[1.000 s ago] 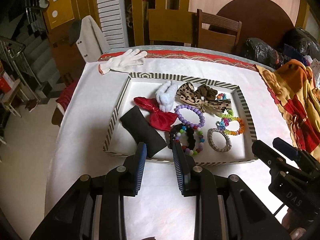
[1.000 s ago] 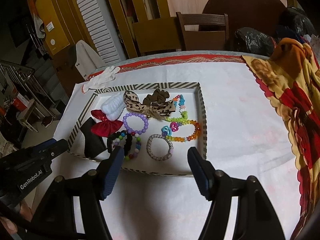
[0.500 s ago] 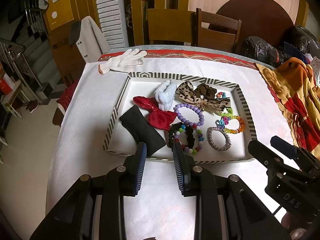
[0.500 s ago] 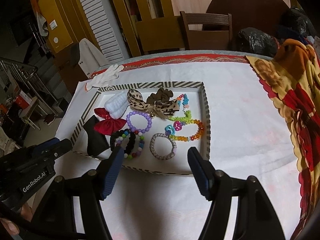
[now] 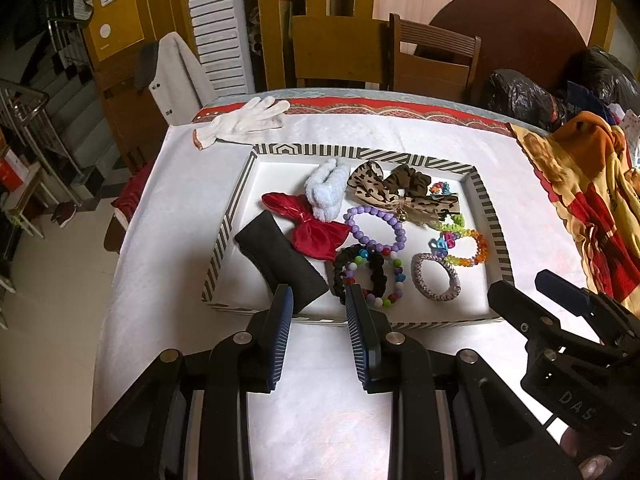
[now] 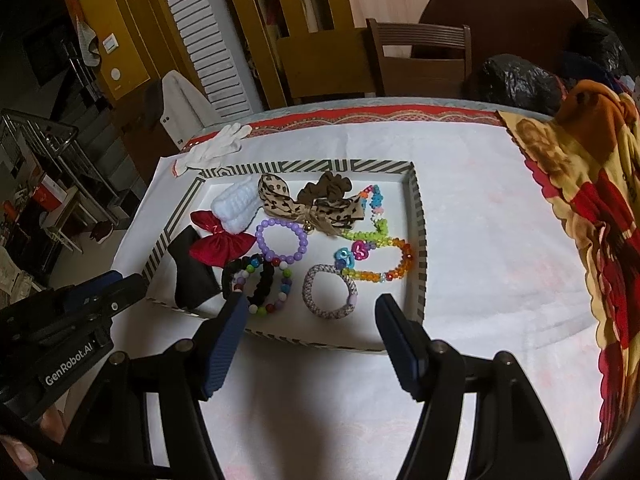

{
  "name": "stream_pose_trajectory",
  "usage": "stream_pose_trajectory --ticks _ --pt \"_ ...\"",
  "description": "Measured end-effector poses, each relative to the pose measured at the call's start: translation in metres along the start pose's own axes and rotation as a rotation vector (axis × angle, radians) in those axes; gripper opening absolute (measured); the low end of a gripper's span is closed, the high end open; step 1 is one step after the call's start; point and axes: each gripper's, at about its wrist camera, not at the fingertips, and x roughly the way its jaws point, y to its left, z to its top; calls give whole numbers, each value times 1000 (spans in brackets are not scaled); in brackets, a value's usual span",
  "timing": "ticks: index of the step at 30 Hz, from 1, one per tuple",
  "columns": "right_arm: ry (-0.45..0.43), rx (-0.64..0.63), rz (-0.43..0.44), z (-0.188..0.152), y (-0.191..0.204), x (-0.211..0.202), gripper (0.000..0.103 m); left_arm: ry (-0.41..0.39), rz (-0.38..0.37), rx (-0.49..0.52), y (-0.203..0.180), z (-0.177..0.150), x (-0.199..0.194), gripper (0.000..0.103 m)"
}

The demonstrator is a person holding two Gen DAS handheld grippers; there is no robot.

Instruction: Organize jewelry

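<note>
- On the white table, a striped tray [image 5: 486, 200] holds bows, scrunchies and bead bracelets, with a purple bracelet [image 5: 375, 229] near the middle.
- Near the tray's front edge, the left gripper [image 5: 320, 308] and the right gripper [image 6: 310, 316] both hang with jaws apart, holding nothing.
- Behind the tray lies a white glove [image 5: 244, 122].

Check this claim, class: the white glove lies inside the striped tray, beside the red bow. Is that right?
Not quite. The white glove lies outside the striped tray, on the tablecloth past its far corner, away from the red bow. The left wrist view shows it.
</note>
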Motion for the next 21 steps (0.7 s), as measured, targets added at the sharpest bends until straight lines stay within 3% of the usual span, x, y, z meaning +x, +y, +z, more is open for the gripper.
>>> stream_pose_trajectory --ticks 21 --pt "34 2 9 -2 -6 8 70 4 -3 -2 1 -1 7 9"
